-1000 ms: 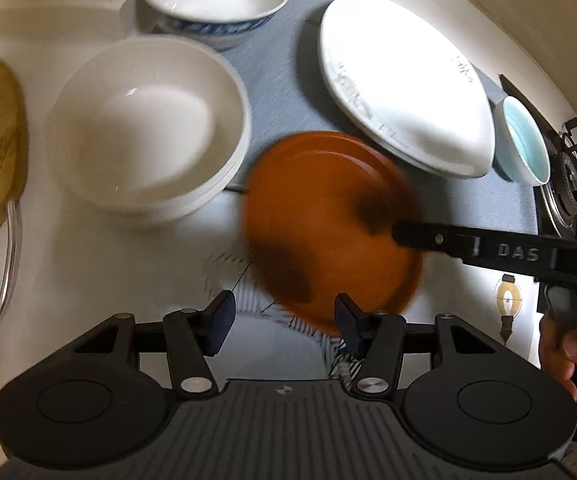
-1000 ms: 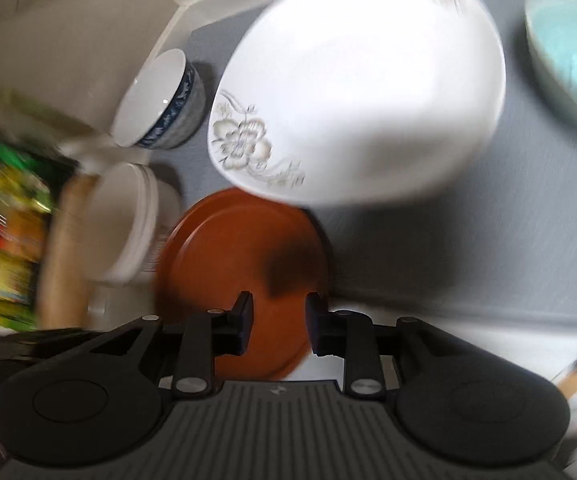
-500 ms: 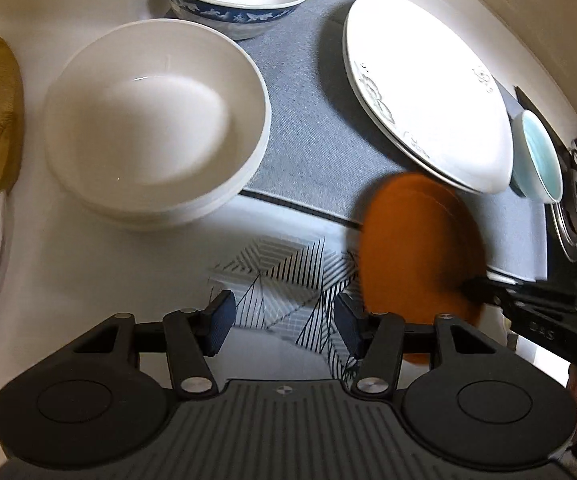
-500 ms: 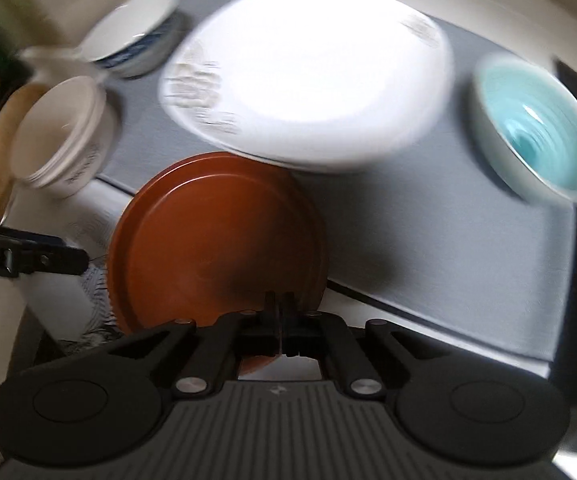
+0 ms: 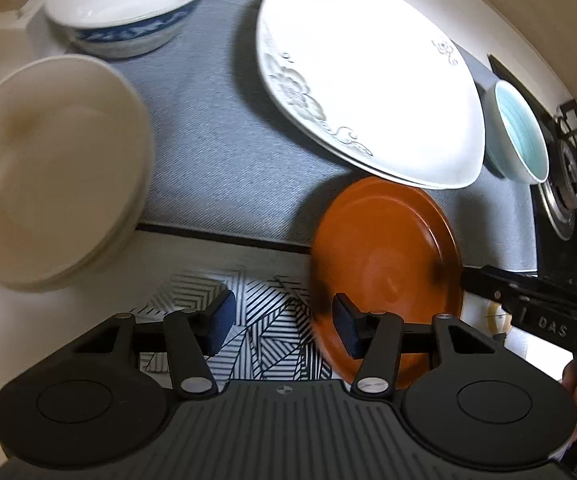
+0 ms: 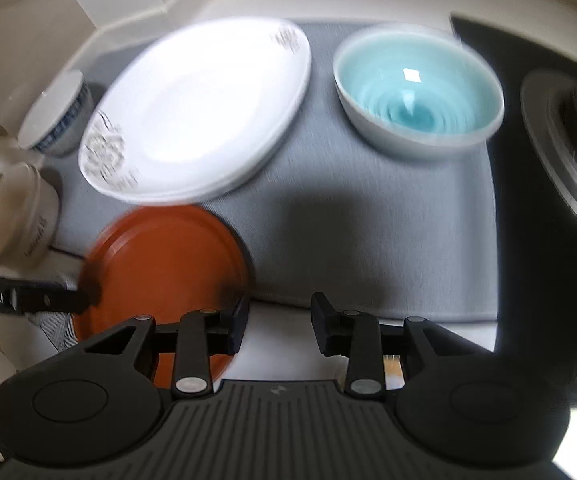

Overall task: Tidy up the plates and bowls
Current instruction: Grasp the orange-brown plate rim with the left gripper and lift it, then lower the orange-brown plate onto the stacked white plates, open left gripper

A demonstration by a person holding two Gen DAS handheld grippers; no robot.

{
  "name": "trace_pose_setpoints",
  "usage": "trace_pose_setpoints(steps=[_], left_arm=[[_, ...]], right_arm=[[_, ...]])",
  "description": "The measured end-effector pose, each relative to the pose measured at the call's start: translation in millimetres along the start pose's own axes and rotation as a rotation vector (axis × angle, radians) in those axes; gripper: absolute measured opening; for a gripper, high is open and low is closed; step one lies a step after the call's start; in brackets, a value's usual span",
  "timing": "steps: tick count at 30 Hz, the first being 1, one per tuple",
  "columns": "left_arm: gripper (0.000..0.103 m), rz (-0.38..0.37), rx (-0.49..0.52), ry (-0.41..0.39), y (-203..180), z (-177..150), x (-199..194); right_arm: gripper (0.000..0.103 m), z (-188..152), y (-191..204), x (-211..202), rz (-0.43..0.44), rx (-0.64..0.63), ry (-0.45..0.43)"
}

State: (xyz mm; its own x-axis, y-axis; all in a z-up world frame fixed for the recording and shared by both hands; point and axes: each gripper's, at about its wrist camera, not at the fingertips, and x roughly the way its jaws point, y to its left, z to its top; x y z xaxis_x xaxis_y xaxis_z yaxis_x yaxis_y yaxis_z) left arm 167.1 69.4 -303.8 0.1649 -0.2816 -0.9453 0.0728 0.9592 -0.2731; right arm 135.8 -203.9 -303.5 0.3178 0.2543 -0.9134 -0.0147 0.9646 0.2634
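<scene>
Both our claws, left claw (image 5: 280, 322) and right claw (image 6: 279, 326), are spread and empty. The orange plate (image 5: 384, 264) lies half on the grey mat (image 5: 216, 168), half on the worktop (image 5: 88, 308), tucked against the white plate (image 5: 368, 76). We risk knocking it into that rim, or rocking it on the mat's edge, if a claw swings in low.

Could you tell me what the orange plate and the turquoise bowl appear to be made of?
Orange plate: matte surface with only a faint sheen, possibly plastic or unglazed clay.
Turquoise bowl: likely glazed ceramic, given its sharp bright highlight and glossy interior.

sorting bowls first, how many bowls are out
3: blue-patterned bowl at the mat's far left, cream bowl at its near-left edge, teal bowl far right. Cream may be a stack.
</scene>
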Motion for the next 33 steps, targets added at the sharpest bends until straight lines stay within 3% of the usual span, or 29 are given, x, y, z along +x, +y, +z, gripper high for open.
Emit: trace_pose_setpoints(steps=[2,4,5,6,7,9,12,16,23,29,33], left_arm=[[0.051,0.017,0.026,-0.016,-5.7,1.2,2.2],[0.033,0.028,0.052,-0.036,-9.8,2.4,3.9],[0.028,0.036,0.06,-0.038,-11.5,3.0,5.1],[0.013,0.021,0.057,-0.028,-11.5,4.3,6.3],[0.007,-0.024,0.035,-0.004,-9.9,5.1,7.5],[0.007,-0.052,0.016,0.002,-9.8,4.8,5.3],[0.007,-0.035,0.043,-0.01,-10.9,0.4,2.3],[0.009,-0.07,-0.02,0.016,-0.1,-1.2,13.3],[0.008,-0.045,0.005,0.009,-7.3,-7.7,-2.8],[0.008,-0.167,-0.02,-0.003,2.5,-8.4,-47.5],[0.008,-0.206,-0.029,-0.049,3.3,-2.5,-75.8]], right_arm=[[0.042,-3.8,2.2,2.9,0.003,-0.007,-0.006],[0.041,-5.4,9.1,4.9,-0.01,-0.053,-0.011],[0.028,-7.9,13.7,5.1,-0.007,-0.08,-0.006],[0.02,-8.1,15.8,5.7,0.012,-0.095,0.003],[0.01,-8.4,19.0,3.7,0.032,-0.101,0.011],[0.01,-7.1,26.1,3.0,0.004,-0.12,0.009],[0.01,-6.0,22.4,-5.6,0.042,-0.103,0.005],[0.012,-7.6,20.1,5.5,0.033,-0.084,0.037],[0.013,-12.3,32.5,-1.2,0.038,-0.129,0.04],[0.009,-14.2,27.8,-41.2,0.093,-0.056,-0.014],[0.009,-7.2,29.9,-66.4,0.131,-0.057,-0.058]])
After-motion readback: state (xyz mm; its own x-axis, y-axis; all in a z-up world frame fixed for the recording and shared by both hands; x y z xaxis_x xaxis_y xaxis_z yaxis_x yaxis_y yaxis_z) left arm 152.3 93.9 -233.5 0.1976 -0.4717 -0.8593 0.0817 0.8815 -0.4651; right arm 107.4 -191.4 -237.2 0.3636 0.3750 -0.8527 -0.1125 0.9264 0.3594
